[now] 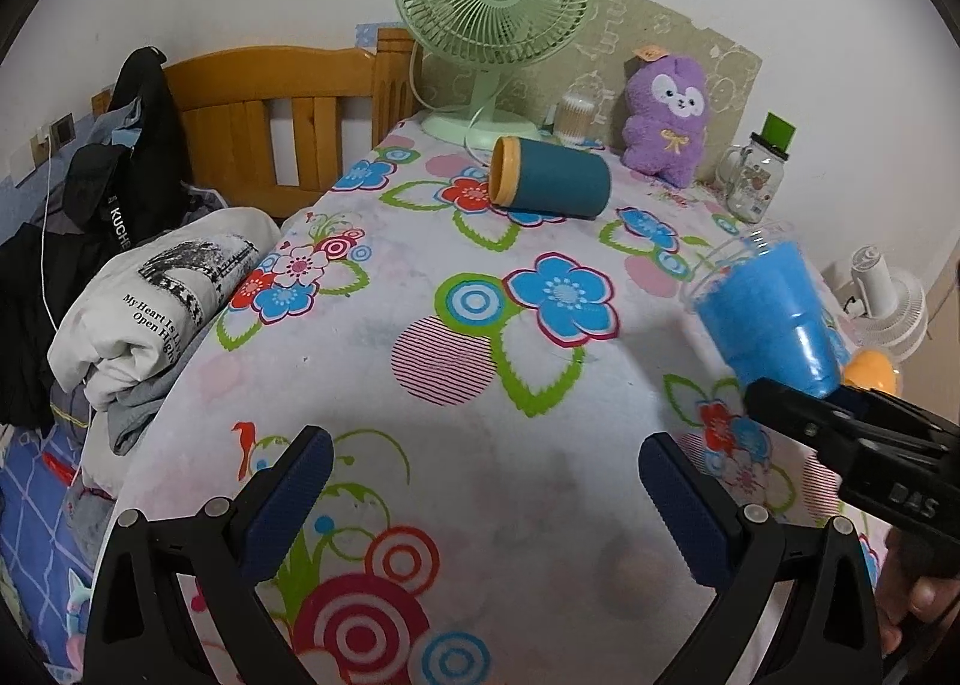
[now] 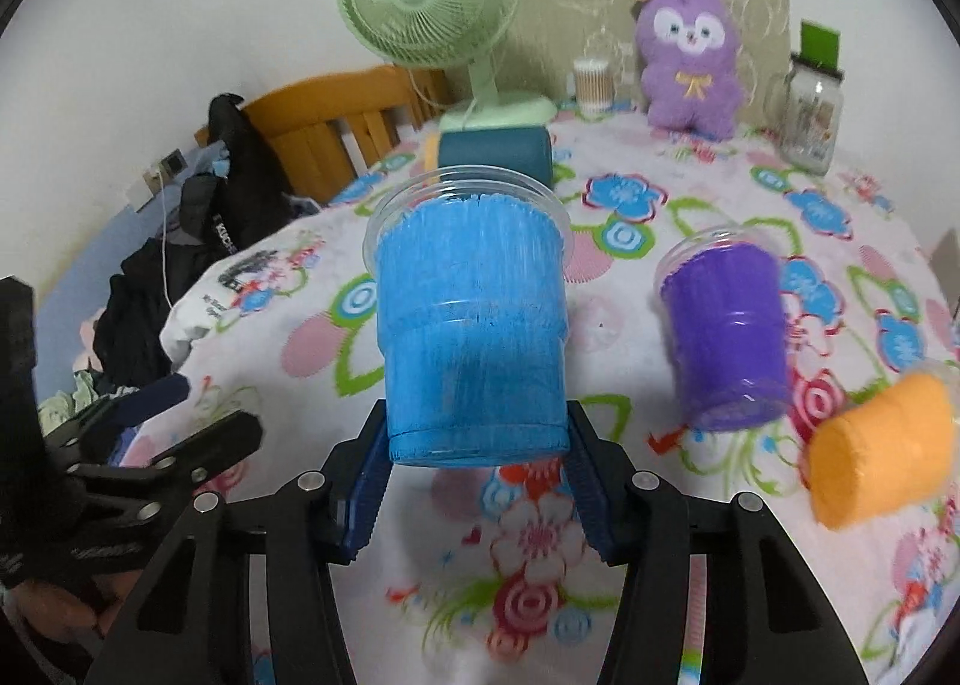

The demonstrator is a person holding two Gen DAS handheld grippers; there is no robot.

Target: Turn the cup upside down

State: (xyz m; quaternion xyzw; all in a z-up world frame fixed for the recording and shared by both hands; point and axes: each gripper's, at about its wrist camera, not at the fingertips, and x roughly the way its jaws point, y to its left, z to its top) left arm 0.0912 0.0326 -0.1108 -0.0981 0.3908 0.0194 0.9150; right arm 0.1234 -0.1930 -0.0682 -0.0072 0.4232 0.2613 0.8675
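The right tool (image 2: 477,445) is clamped on the blue cup (image 2: 471,319) near its base, above the floral surface (image 1: 420,289); the left tool (image 1: 486,481) gapes wide, holding nothing.

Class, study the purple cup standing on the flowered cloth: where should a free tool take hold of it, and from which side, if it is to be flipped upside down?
Grip the purple cup around its lower wall, coming in level from the near side. It stands upright, mouth up, and tapers toward the base, so the fingers can likely close across it there. The orange cup lies close on its right, so avoid that side.
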